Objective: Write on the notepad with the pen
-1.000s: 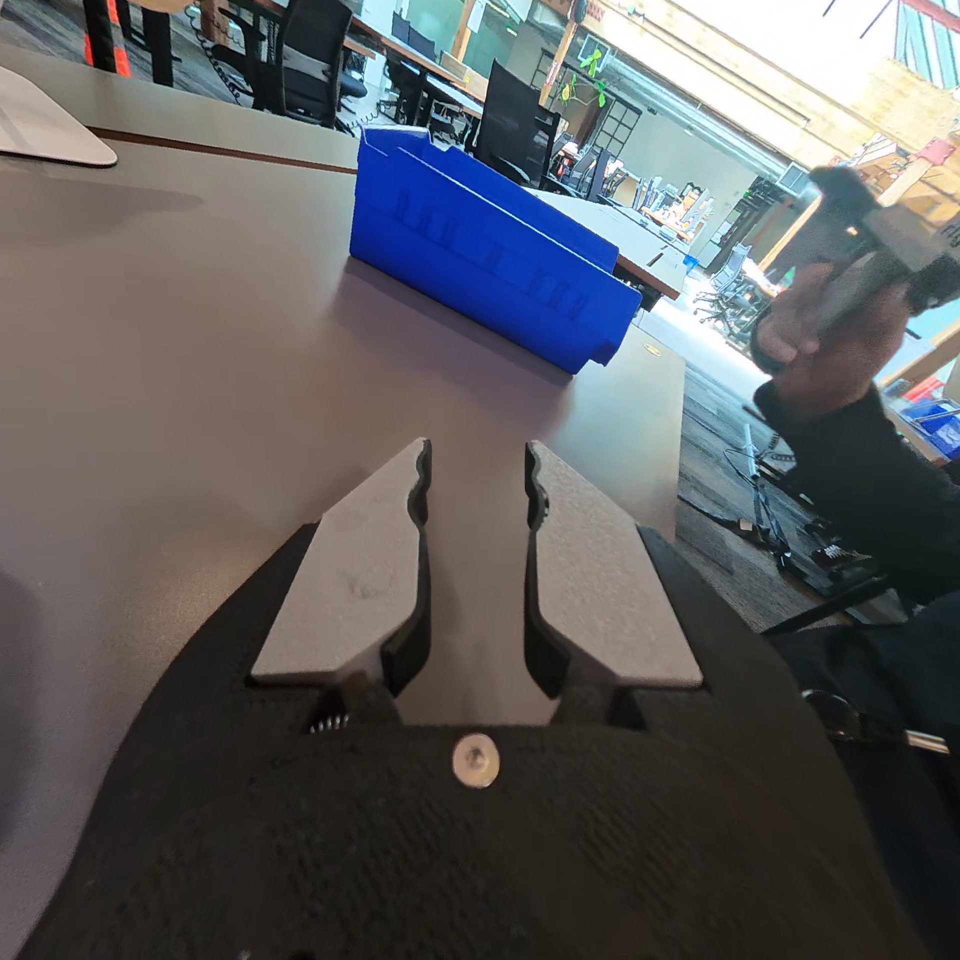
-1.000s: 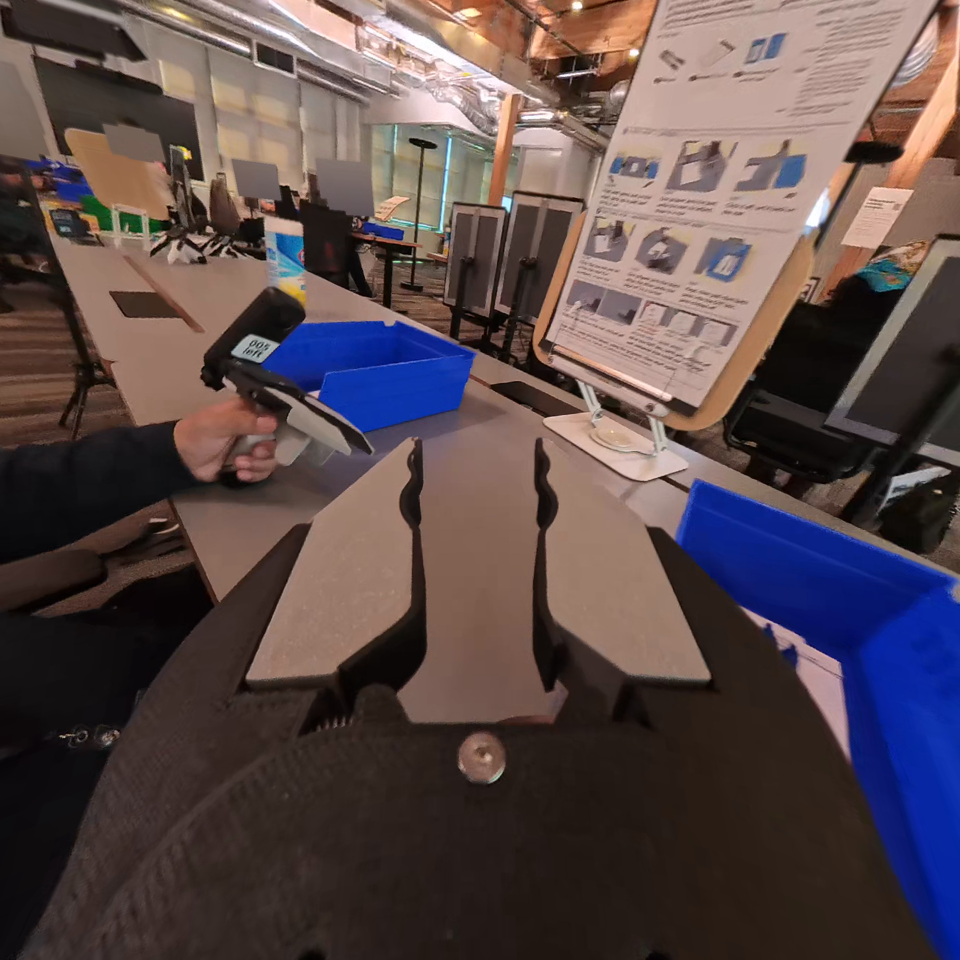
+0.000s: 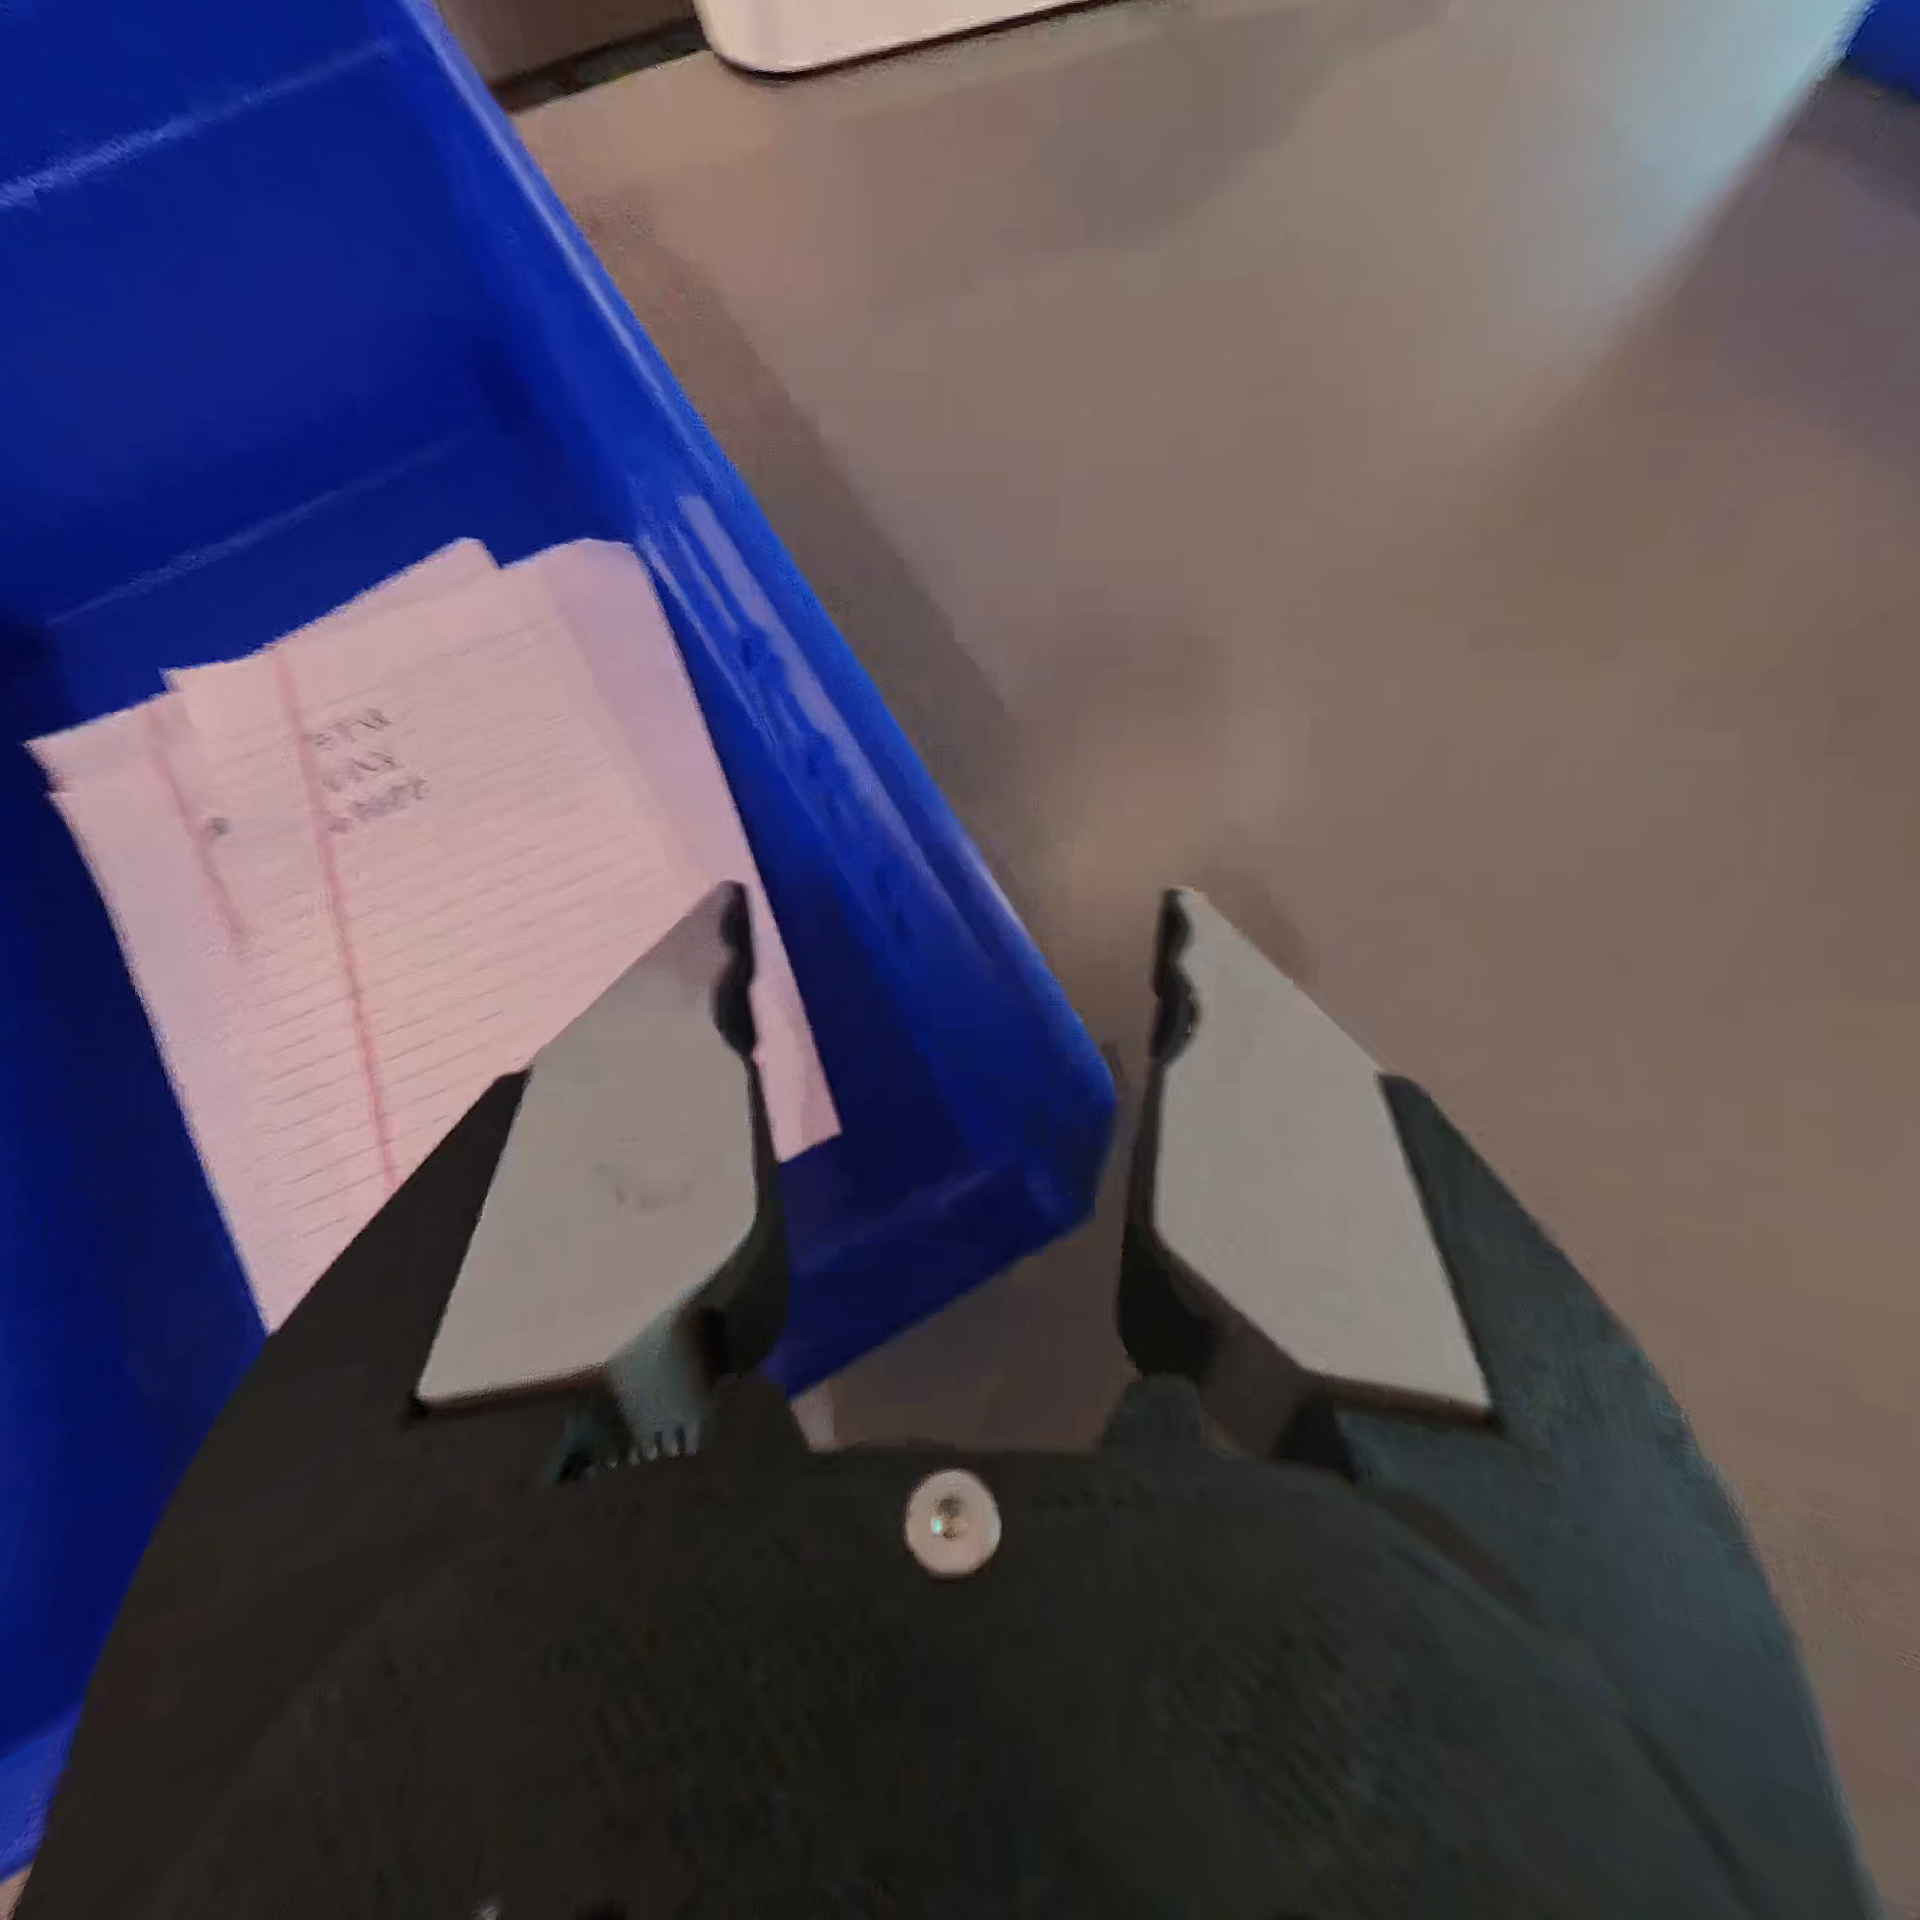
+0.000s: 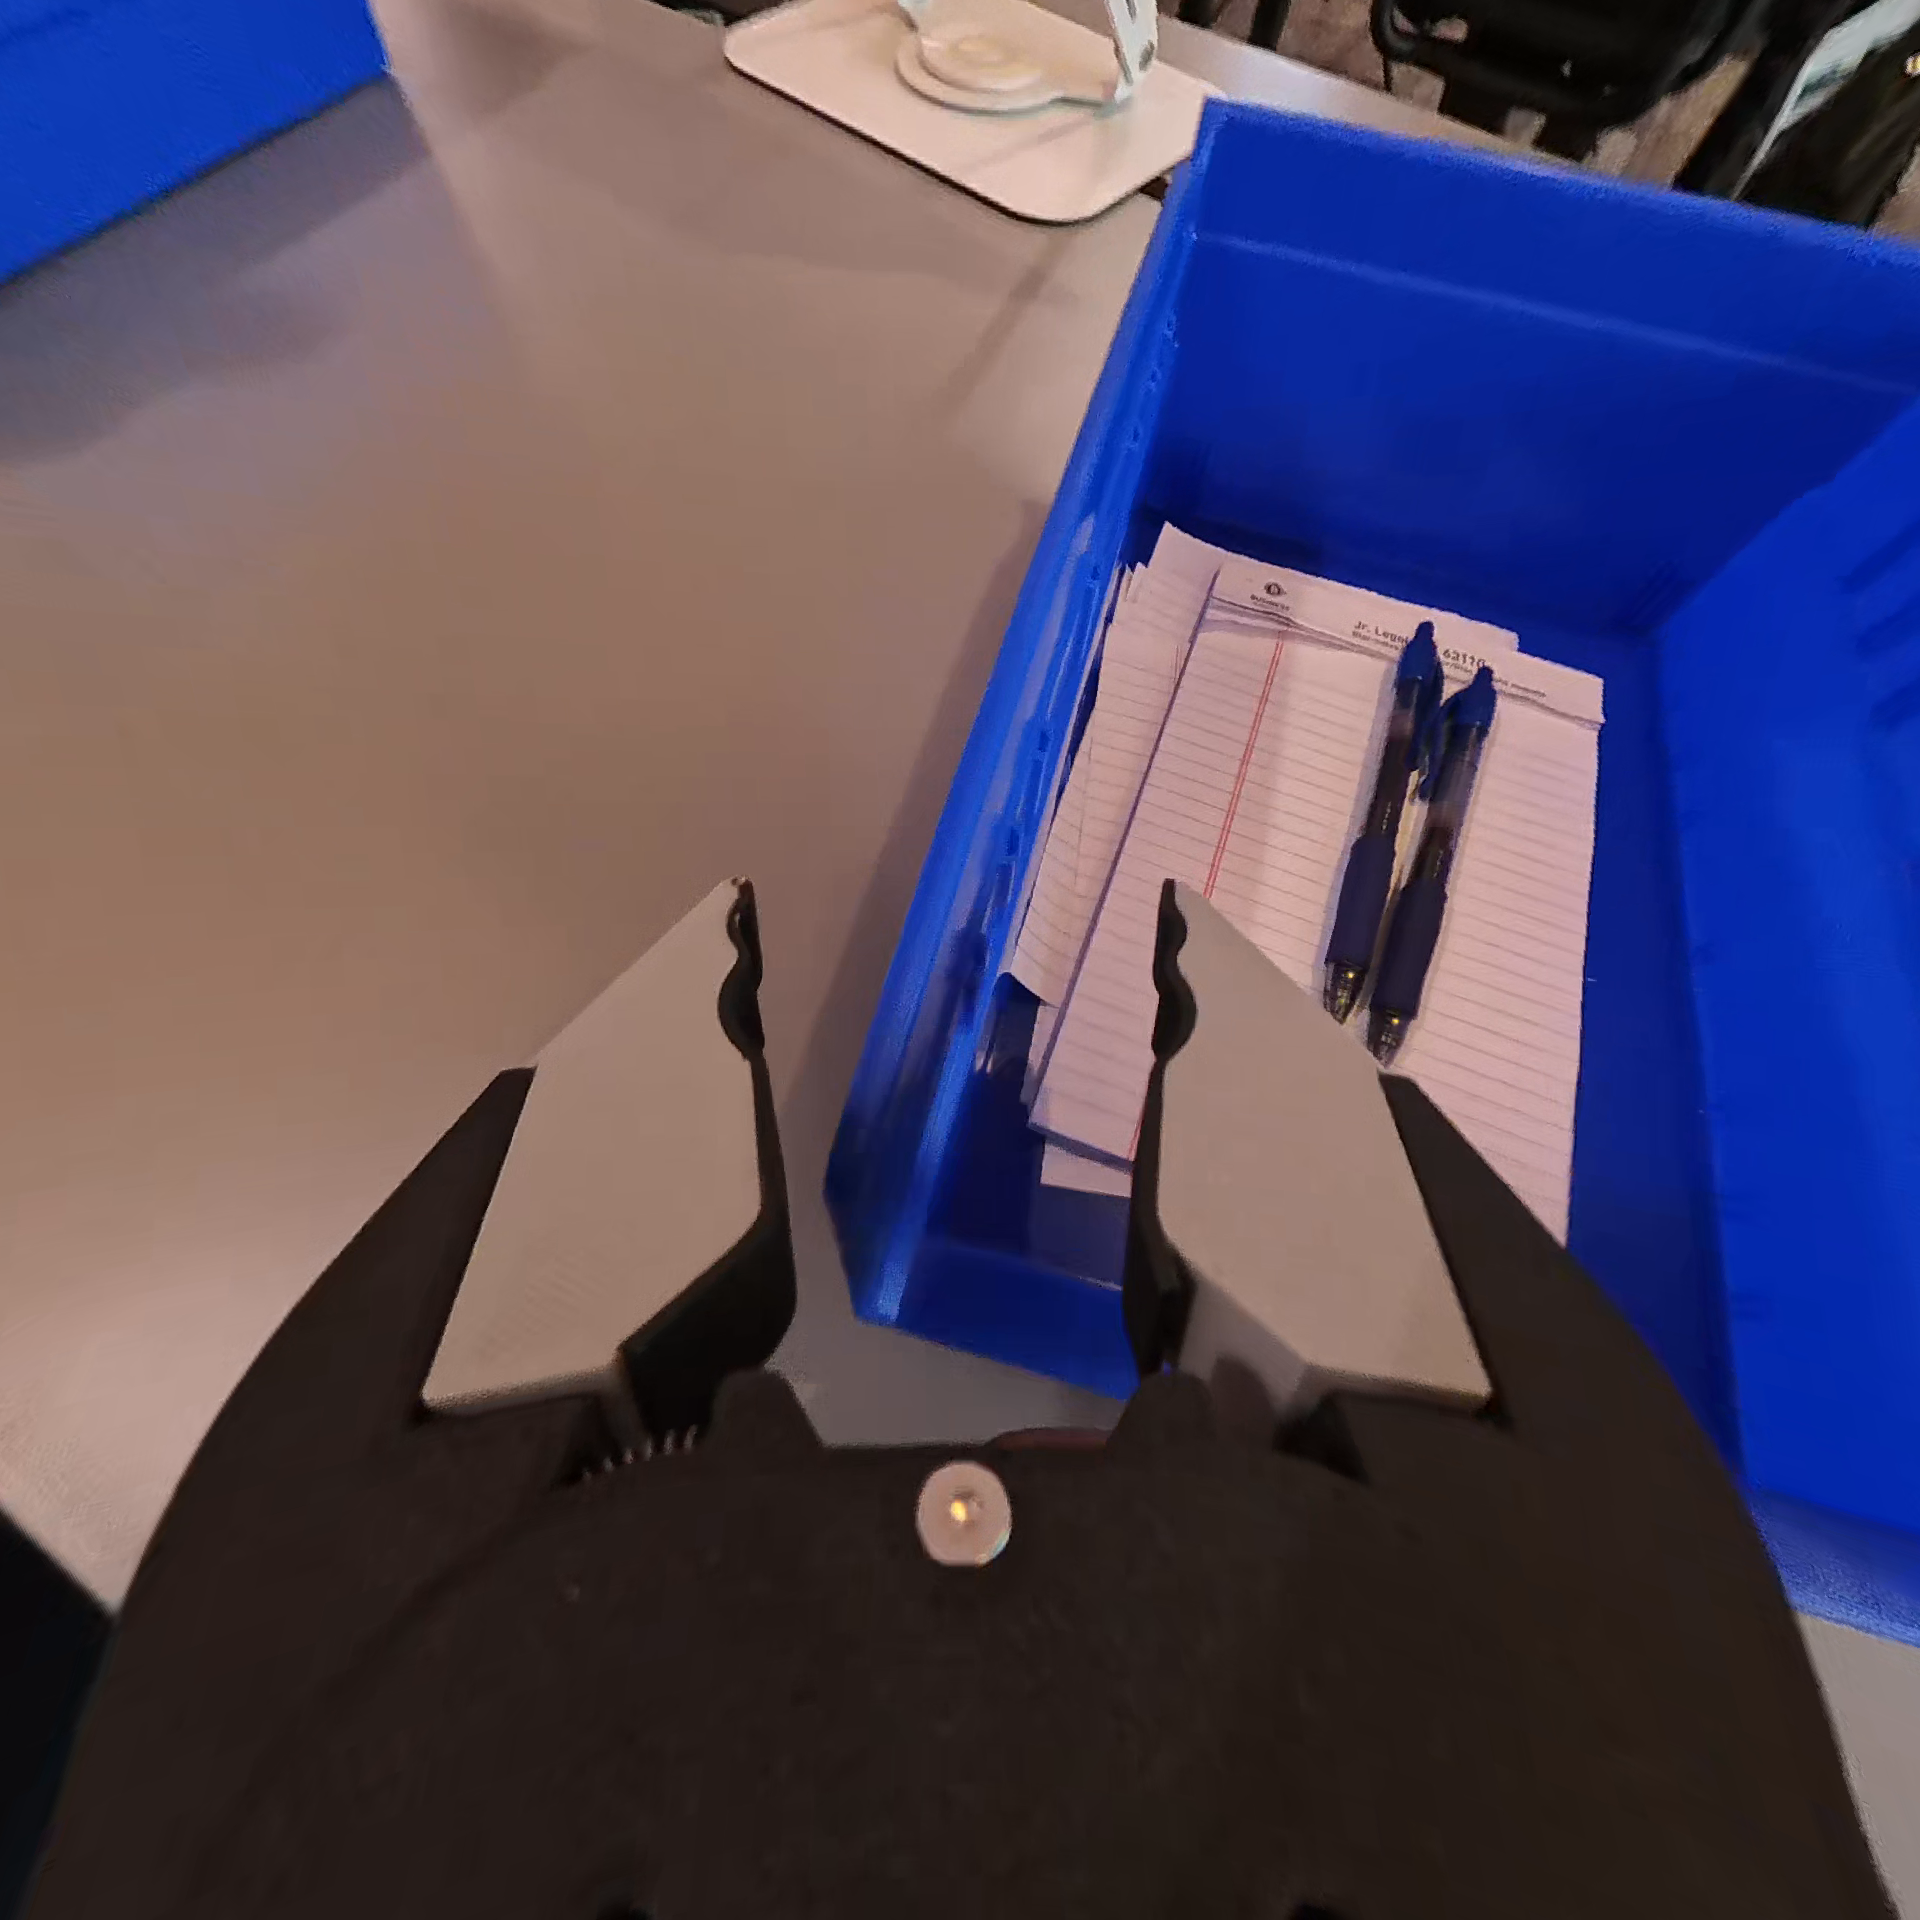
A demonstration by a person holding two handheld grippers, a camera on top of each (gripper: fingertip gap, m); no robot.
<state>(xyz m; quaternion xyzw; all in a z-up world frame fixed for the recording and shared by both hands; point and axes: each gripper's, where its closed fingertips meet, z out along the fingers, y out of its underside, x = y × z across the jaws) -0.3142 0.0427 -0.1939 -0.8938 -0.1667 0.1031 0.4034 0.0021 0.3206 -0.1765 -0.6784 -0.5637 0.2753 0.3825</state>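
Two blue plastic pens are seen lying lengthwise on the white lined notepad, just right of the wide-open, empty right tongs; the left tongs are likewise spread and empty.

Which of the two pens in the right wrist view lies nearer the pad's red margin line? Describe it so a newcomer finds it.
Start at the blue bin right of the grey table. Inside lies a lined notepad with two blue pens on top. The left pen reaches farther up the pad than the right pen.
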